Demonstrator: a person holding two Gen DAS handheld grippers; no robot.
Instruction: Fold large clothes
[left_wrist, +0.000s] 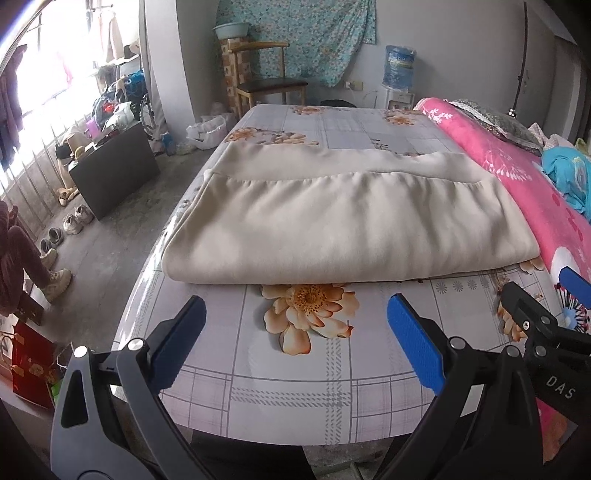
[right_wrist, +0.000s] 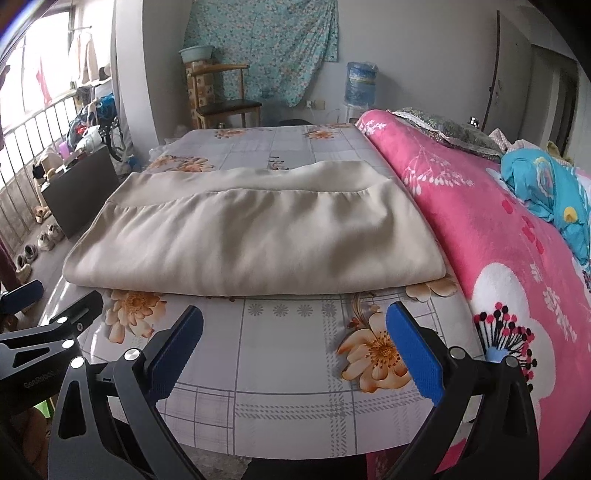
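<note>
A large beige garment (left_wrist: 343, 221) lies folded into a wide rectangle on the floral table cover (left_wrist: 295, 384); it also shows in the right wrist view (right_wrist: 251, 240). My left gripper (left_wrist: 295, 332) is open and empty, hovering over the table's near part, short of the garment's near edge. My right gripper (right_wrist: 295, 336) is open and empty at the same distance, to the right of the left one. The right gripper's fingers (left_wrist: 524, 306) show at the right edge of the left wrist view. The left gripper's fingers (right_wrist: 74, 314) show at the left edge of the right wrist view.
A pink floral blanket (right_wrist: 498, 240) covers a bed right of the table, with a blue cloth (right_wrist: 550, 192) on it. A wooden chair (left_wrist: 266, 85) and water dispenser (left_wrist: 399, 74) stand at the far wall. A dark box (left_wrist: 114, 166) and shoes (left_wrist: 70, 225) are on the floor left.
</note>
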